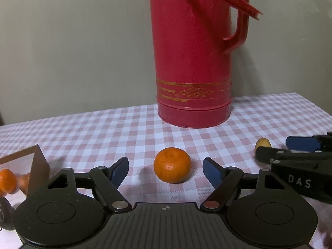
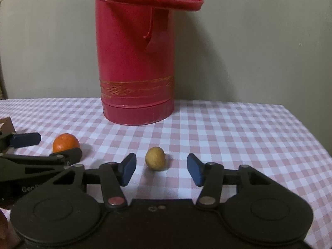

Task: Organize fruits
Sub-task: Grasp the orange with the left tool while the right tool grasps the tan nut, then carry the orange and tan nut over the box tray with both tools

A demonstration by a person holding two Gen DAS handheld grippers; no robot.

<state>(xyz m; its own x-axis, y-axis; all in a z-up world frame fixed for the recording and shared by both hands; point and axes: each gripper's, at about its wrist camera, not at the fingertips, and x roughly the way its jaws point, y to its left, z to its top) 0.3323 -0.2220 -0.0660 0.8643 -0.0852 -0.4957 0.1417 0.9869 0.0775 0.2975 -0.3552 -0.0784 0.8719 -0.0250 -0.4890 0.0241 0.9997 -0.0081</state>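
While both tools hovered low over the pink checked tablecloth (image 2: 238, 128), the left gripper (image 1: 166, 171) stood wide, its blue pads (image 1: 211, 171) flanking but not touching the orange mandarin (image 1: 172, 165). The right gripper (image 2: 161, 169) stood likewise apart around the small yellow fruit (image 2: 155, 158). Beyond both rose a red flask (image 1: 193, 62); a brown box (image 1: 36, 166) lay left of the left gripper.
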